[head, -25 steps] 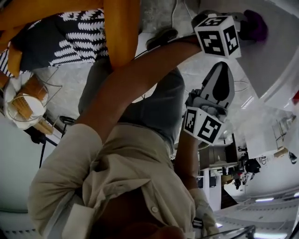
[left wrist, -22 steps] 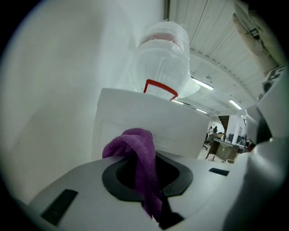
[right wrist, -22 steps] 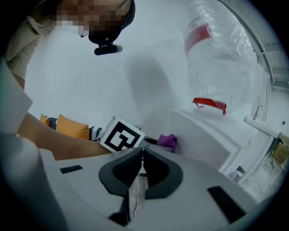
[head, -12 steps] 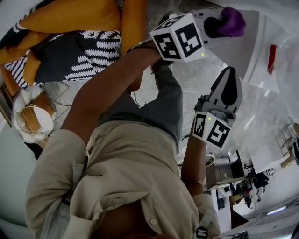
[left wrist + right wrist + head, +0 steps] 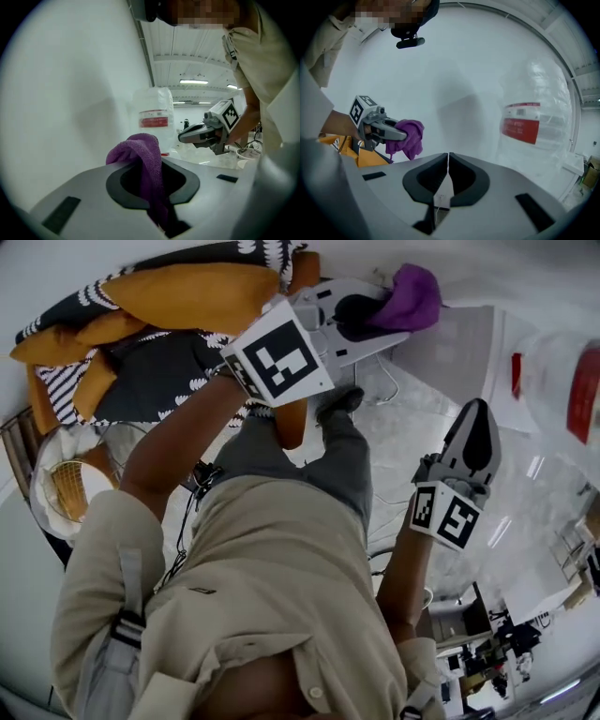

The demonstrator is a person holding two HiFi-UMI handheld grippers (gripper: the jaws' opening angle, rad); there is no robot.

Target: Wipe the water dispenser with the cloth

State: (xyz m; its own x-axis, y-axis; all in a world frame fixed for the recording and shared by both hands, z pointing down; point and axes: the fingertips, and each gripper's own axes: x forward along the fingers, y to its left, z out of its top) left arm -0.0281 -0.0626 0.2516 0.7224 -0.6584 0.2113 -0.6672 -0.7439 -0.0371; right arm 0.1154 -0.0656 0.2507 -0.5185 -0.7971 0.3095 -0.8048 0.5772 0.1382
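A purple cloth (image 5: 410, 294) hangs bunched between the jaws of my left gripper (image 5: 367, 315), which is shut on it. In the left gripper view the cloth (image 5: 146, 159) droops over the jaws in front of the white side of the water dispenser (image 5: 61, 93). The clear water bottle (image 5: 153, 117) with a red label stands beyond it. My right gripper (image 5: 477, 416) is shut with nothing in it and hangs apart from the dispenser. The right gripper view shows its own jaws (image 5: 448, 157) closed, the cloth (image 5: 408, 138) at the left and the bottle (image 5: 534, 123) at the right.
Orange and patterned cushions (image 5: 178, 296) lie at the upper left, with a wire basket (image 5: 64, 474) below them. A cable (image 5: 386, 382) runs over the pale floor. The person's body and legs fill the middle of the head view.
The left gripper with the cloth has swung leftward across the head view, now in front of the white dispenser panel. The right gripper has shifted slightly right and stays shut.
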